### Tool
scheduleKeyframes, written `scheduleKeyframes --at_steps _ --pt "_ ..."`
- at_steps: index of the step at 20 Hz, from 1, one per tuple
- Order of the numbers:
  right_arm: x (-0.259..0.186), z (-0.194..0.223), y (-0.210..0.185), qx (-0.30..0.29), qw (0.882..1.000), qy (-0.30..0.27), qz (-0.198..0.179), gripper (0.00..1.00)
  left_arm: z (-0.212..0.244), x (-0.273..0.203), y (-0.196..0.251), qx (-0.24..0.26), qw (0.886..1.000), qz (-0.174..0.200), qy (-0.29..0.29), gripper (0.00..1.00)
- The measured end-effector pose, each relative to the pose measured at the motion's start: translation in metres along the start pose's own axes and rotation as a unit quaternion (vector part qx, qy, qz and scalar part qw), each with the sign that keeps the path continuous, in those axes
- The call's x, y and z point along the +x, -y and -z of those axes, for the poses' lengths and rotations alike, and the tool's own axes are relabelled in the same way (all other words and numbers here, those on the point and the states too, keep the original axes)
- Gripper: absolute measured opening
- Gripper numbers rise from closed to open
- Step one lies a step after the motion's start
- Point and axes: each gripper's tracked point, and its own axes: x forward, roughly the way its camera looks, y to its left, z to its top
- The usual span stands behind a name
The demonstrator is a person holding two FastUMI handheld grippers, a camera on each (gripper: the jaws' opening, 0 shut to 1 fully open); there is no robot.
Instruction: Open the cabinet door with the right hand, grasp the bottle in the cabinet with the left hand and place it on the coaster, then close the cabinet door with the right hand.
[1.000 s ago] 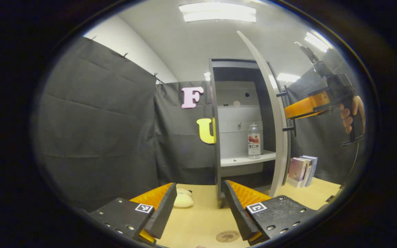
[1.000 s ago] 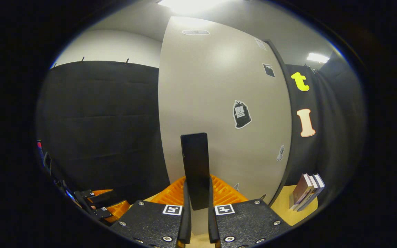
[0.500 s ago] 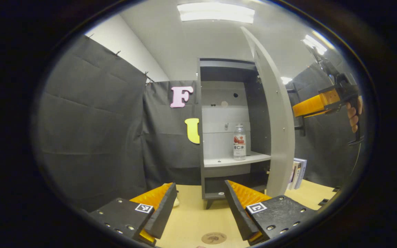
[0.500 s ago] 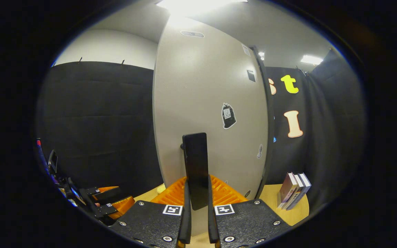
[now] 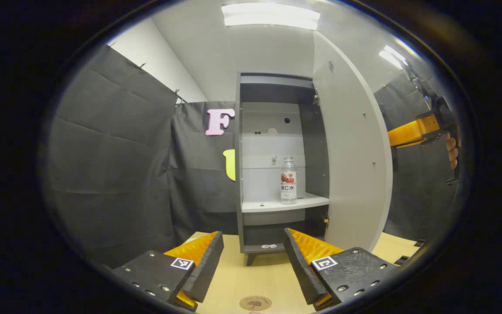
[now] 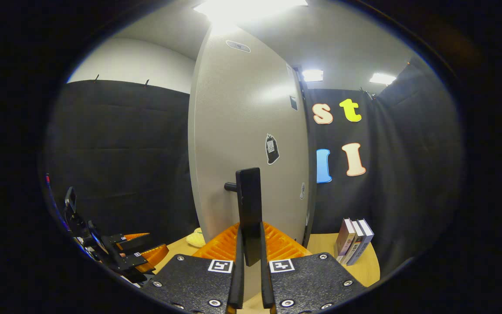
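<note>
Bottle (image 5: pixel 288 181) stands well beyond open left claw (image 5: pixel 253 261).

Three books (image 6: pixel 354 241) upright on wooden table (image 6: pixel 362 271), pale yellow object (image 6: pixel 195 238)

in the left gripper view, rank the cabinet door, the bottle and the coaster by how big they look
1. Pale grey cabinet door, swung open, by far the largest.
2. Clear plastic bottle with a red-and-white label, upright on the shelf.
3. Round brown coaster on the wooden table, partly cut off at the view's bottom, so its rank below the bottle is unsure.
</note>
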Motion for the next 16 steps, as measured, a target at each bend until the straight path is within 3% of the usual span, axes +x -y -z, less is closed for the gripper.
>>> scheduleKeyframes --at_steps 16 --pt "-0.008 -0.004 0.050 0.004 0.995 0.021 0.097 0.08 -0.007 -0.005 0.049 0.005 1.000 0.013 0.000 0.85"
